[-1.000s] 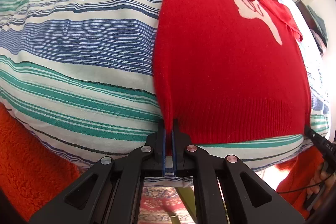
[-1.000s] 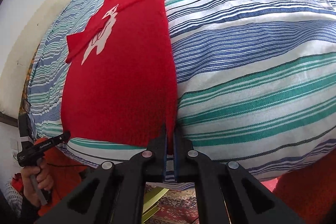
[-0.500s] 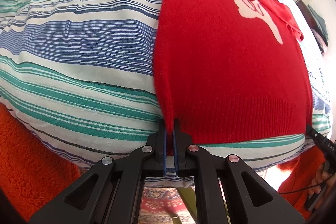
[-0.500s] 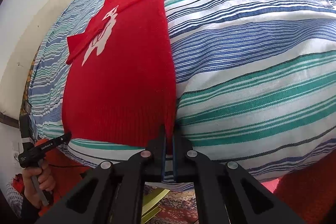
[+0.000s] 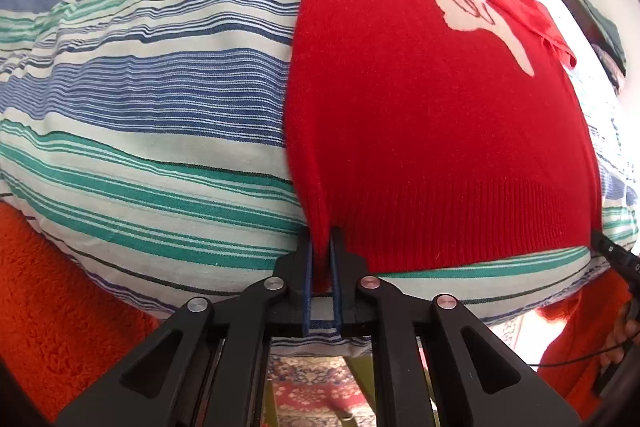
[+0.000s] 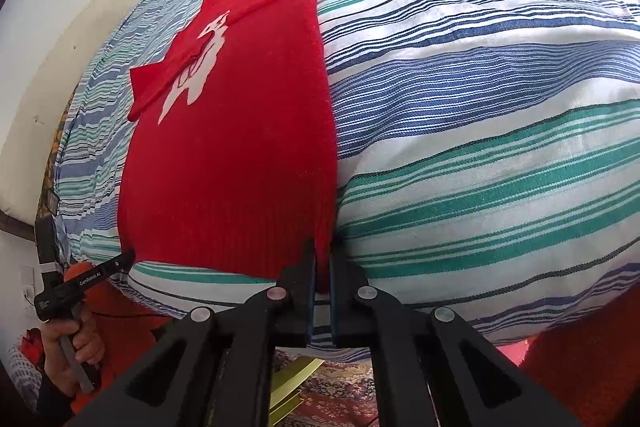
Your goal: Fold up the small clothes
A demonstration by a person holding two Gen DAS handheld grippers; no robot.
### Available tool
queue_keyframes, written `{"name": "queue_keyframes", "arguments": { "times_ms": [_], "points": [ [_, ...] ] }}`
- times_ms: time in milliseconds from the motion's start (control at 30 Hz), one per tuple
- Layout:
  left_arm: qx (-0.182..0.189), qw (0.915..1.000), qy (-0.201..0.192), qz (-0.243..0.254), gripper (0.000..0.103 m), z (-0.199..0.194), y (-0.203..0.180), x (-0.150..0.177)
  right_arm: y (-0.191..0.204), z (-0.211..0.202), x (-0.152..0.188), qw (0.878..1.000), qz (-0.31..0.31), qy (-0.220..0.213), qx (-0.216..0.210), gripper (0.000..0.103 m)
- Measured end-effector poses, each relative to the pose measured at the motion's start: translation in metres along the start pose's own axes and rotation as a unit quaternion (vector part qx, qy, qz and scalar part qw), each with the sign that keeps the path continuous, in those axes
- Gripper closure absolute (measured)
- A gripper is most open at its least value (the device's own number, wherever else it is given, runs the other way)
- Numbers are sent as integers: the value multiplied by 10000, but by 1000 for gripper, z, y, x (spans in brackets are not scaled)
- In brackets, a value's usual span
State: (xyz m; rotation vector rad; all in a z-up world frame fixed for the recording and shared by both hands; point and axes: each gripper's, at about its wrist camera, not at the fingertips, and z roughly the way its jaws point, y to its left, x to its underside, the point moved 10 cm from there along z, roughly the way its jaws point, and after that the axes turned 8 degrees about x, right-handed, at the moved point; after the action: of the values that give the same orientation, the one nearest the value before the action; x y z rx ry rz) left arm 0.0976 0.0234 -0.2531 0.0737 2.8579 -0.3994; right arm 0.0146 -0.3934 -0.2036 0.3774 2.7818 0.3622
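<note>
Far left of the left wrist view there's just orange fuzzy fabric (image 5: pixel 60 307), then the striped bed cover (image 5: pixel 140 107) filling the left half. At bottom centre the left tool (image 5: pixel 321 259) has the sweater's (image 5: pixel 420 127) hem corner between its pads; its jaws have just been opening a bit and a small gap shows beside the cloth. The red sweater lies flat on the bed, centre to right, sleeves folded across the top. In the right wrist view the sweater (image 6: pixel 240 147) sits left of centre, and the right tool (image 6: pixel 321 267), bottom centre, is clamped tight on the other hem corner.
</note>
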Motion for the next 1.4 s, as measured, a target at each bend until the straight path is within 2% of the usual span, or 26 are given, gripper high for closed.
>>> {"name": "queue_keyframes", "arguments": {
  "times_ms": [100,167,233,267,333,433,467,533,600,633,667,700,767,833,967,1167,1233,1300,1333,1400],
  "points": [
    [-83,10000,-10,53,73,-11,2,6,0,-4,2,10000,8,24,23,97],
    [-222,9996,-142,-57,46,-28,7,7,0,-9,4,9999,36,134,-13,89],
    [-456,9966,-625,-286,31,-57,18,2,-6,-18,6,9997,129,220,-17,80],
    [-532,9935,-939,-371,27,-73,24,-2,-13,-27,4,9996,192,174,96,79],
    [-665,9856,-1465,-514,24,-96,36,-14,-28,-46,-3,9986,182,-41,503,79],
    [-900,9728,-1978,-807,21,-114,59,-30,-40,-83,-30,9856,-509,-479,1538,79],
    [-916,9712,-2002,-908,21,-112,63,-35,-35,-95,-44,9787,-857,-635,1752,79],
    [-860,9703,-1963,-1119,21,-103,73,-39,-12,-114,-74,9651,-1540,-932,1902,79],
    [-883,9712,-1839,-1228,21,-94,79,-37,18,-122,-102,9472,-2238,-1180,1969,77],
    [-885,9724,-1754,-1261,21,-88,80,-37,33,-120,-117,9350,-2623,-1304,1998,73],
    [-863,9735,-1697,-1266,21,-85,80,-36,52,-113,-132,9191,-3060,-1437,2026,61],
    [-860,9740,-1675,-1258,21,-83,79,-37,69,-100,-145,9030,-3460,-1537,2032,55],
    [-942,9741,-1628,-1257,21,-80,79,-36,93,-67,-163,8870,-3947,-1513,1858,52],
    [-984,9736,-1583,-1320,21,-79,81,-34,110,-26,-178,8835,-4148,-1300,1746,53],
    [-955,9708,-1554,-1556,21,-77,89,-32,135,53,-209,8689,-4459,-1035,1885,58],
    [-982,9711,-1348,-1706,21,-66,95,-35,164,122,-230,8523,-4769,-957,1923,58],
    [-1033,9720,-1289,-1671,21,-63,94,-36,166,134,-235,8567,-4732,-911,1842,60],
    [-1107,9728,-1254,-1604,21,-61,92,-37,162,131,-247,8778,-4385,-955,1674,93],
    [-1130,9729,-1252,-1580,21,-60,91,-38,155,120,-258,8918,-4083,-1081,1623,97],
    [-1174,9732,-1248,-1532,21,-59,90,-37,131,83,-284,9210,-3319,-1524,1353,97]
  ]
}}
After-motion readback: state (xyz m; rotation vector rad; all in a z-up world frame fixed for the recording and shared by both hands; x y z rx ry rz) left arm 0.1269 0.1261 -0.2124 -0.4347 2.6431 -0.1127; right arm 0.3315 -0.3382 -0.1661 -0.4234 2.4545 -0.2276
